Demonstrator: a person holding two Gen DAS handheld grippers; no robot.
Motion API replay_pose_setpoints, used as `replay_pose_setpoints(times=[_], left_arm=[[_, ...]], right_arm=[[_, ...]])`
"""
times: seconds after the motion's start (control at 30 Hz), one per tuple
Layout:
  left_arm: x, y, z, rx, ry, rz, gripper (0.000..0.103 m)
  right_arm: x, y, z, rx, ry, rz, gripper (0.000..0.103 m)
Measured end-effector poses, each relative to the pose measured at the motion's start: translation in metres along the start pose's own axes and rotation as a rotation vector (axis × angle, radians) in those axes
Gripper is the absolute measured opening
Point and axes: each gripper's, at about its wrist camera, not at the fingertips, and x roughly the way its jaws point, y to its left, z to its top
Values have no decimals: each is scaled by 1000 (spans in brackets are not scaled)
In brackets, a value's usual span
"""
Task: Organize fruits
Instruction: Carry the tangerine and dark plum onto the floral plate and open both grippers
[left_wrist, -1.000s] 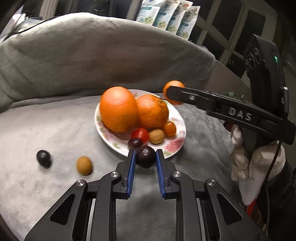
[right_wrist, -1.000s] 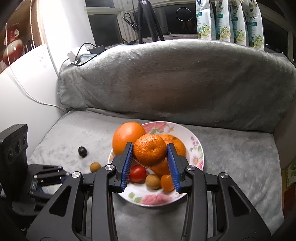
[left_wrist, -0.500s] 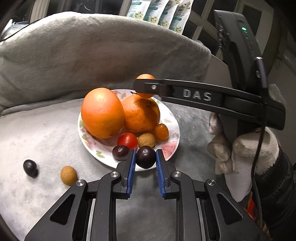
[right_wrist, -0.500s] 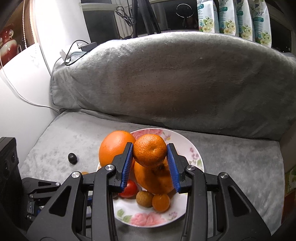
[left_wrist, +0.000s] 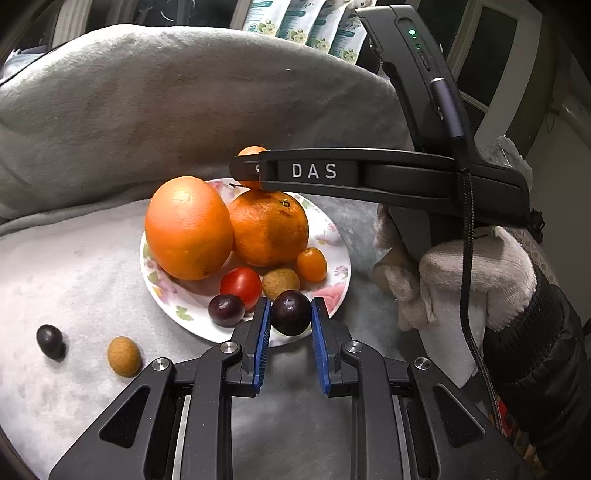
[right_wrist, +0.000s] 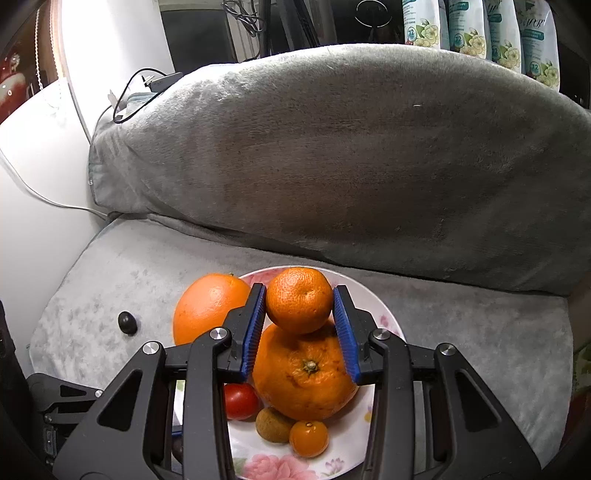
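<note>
both grippers are loaded over the floral plate (left_wrist: 341, 258). left gripper (left_wrist: 291, 321) is clamped on a dark plum (left_wrist: 291, 312), held just over the plate's near rim, beside a second dark plum (left_wrist: 226, 309) already lying on the plate. right gripper (right_wrist: 299, 306) is clamped on a small mandarin (right_wrist: 299, 300), which sits directly above, and seems to touch, the top of the big mandarin (right_wrist: 304, 373) on the plate; whether it bears any weight there i cannot tell.

the main risk, as i judge it, is the small mandarin. if it is let go on that rounded top it has no flat seat and can roll off, toward the back rim or into the large orange (right_wrist: 207, 310), and may leave the plate for the grey blanket (right_wrist: 461, 332). a nudge on the big mandarin can also shove the cherry tomato (right_wrist: 240, 400), the brown longan (right_wrist: 272, 424) and the kumquat (right_wrist: 308, 438) crowded in front of it.

the held plum is right at the edge, so if it is dropped there it could tip outward instead of inward. the two grippers work close together over a crowded plate, and a bump between them is possible.

two fruits lie well apart from the plate on the blanket: a dark plum on the blanket (left_wrist: 50, 341) and a loose longan (left_wrist: 123, 356), not yet gathered. the soft, uneven blanket could let the plate rock if pressed on one side.
</note>
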Motion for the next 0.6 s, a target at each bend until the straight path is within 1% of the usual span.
replay_pose_setpoints(times=[0.23,0.33,0.37,0.43,0.47,0.5,0.57,0.6], left_arm=[[6,-5,4,5,4,8,21],[8,-5,6,5,7,4,21],[9,-5,6,4,5,3,22],[8,-4,7,2,-2,5,29],[8,-4,7,2,-3,6,37],[7,-3,7,3,-6,7,48],[6,-3,6,5,-23,16,61],[6,-2,6,6,-29,21,65]], right_arm=[[-1,1,0,-7,0,-5,40],[-2,2,0,-11,-4,-13,55],[-3,1,0,-11,-7,-15,57],[-3,0,-1,-6,-7,-15,57],[-4,-1,-1,-4,-7,-16,58],[-4,-1,0,-3,-6,-16,60],[-5,-2,-1,1,-9,-17,70],[-5,-2,-1,2,-12,-17,71]])
